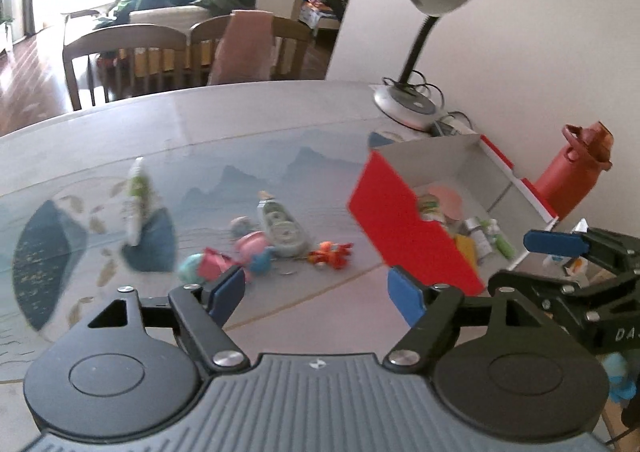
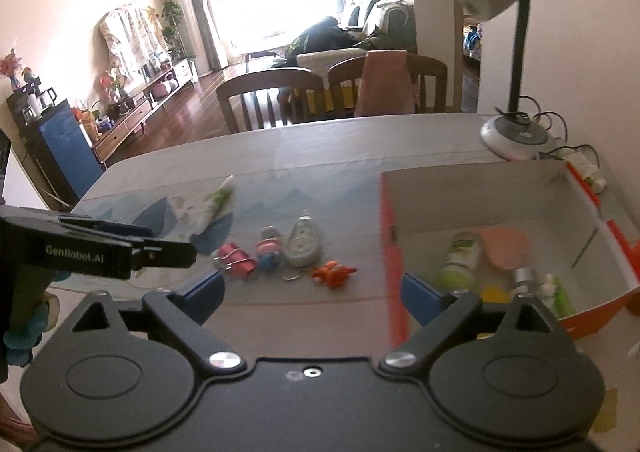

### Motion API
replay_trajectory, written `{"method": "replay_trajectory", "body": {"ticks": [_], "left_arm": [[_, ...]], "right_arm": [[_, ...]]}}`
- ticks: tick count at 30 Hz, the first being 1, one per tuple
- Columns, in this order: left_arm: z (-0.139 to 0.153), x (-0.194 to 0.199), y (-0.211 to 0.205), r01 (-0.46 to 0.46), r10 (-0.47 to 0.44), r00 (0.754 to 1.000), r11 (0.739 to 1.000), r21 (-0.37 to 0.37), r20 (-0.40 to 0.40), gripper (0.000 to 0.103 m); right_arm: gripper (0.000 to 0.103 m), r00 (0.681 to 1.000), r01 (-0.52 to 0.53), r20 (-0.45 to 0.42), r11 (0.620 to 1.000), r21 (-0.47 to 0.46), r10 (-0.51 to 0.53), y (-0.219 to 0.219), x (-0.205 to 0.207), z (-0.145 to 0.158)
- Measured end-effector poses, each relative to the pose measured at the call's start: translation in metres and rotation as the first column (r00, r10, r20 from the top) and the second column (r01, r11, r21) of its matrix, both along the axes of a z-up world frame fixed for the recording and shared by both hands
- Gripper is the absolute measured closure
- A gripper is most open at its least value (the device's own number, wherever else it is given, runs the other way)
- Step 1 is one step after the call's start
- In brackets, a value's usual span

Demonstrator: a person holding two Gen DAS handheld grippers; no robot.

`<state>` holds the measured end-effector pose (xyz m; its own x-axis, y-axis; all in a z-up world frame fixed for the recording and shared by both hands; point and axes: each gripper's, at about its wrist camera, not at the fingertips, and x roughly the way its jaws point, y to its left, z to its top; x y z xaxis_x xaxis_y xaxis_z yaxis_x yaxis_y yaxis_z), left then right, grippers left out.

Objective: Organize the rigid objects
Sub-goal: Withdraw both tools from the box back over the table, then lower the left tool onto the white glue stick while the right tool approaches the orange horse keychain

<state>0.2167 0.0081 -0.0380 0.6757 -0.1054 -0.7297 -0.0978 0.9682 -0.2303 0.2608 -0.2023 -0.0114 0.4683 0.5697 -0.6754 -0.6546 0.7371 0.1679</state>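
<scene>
My left gripper (image 1: 316, 288) stands open above the table with nothing between its blue pads. My right gripper (image 2: 314, 292) is open too, its right finger over the near wall of the red box (image 2: 386, 232) (image 1: 400, 220). Inside the white-lined box lie a green-white bottle (image 2: 460, 256), a pink piece (image 2: 506, 248) and a yellow piece (image 2: 494, 294). Left of the box, on the table, lie an orange toy (image 2: 332, 274) (image 1: 330, 254), a grey-white tape dispenser (image 2: 304, 244) (image 1: 282, 230), a pink pig figure (image 2: 269, 248), a red clip (image 2: 236, 262) and a green-white tube (image 2: 216, 204) (image 1: 136, 200).
A desk lamp (image 2: 514, 136) (image 1: 404, 104) with its cable stands behind the box at the wall. A red water bottle (image 1: 572, 172) stands to the right of the box. Wooden chairs (image 2: 272, 100) line the table's far edge. The other gripper's fingers (image 2: 168, 252) reach in from the left.
</scene>
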Motion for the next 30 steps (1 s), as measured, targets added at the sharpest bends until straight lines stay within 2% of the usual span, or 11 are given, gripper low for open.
{"method": "replay_trajectory", "body": {"ticks": [5, 8, 12, 20, 25, 30], "left_arm": [[-0.009, -0.008, 0.032, -0.035, 0.035, 0.999, 0.999, -0.009, -0.014, 0.019], [-0.016, -0.01, 0.045, -0.043, 0.043, 0.999, 0.999, 0.017, -0.009, 0.019], [-0.025, -0.008, 0.065, -0.082, 0.082, 0.997, 0.996, 0.034, 0.009, 0.0], [-0.05, 0.017, 0.107, -0.155, 0.153, 0.987, 0.987, 0.049, 0.039, 0.0], [-0.072, 0.046, 0.129, -0.257, 0.258, 0.966, 0.964, 0.061, -0.005, 0.0], [-0.094, 0.07, 0.145, -0.296, 0.3, 0.954, 0.951, 0.088, -0.031, 0.0]], "right_arm": [[0.008, 1.0, -0.016, -0.02, 1.0, -0.018, 0.015, 0.025, -0.006, -0.015], [0.008, 1.0, -0.009, -0.015, 0.999, -0.039, 0.008, 0.04, -0.007, -0.026], [0.008, 1.0, 0.013, -0.012, 0.998, -0.068, -0.014, 0.056, -0.002, -0.041], [0.009, 0.995, 0.09, -0.029, 0.989, -0.121, -0.094, 0.076, 0.018, -0.078], [0.013, 0.991, 0.117, -0.042, 0.982, -0.151, -0.125, 0.084, 0.033, -0.099], [0.021, 0.98, 0.186, -0.046, 0.97, -0.155, -0.195, 0.093, 0.048, -0.115]]}}
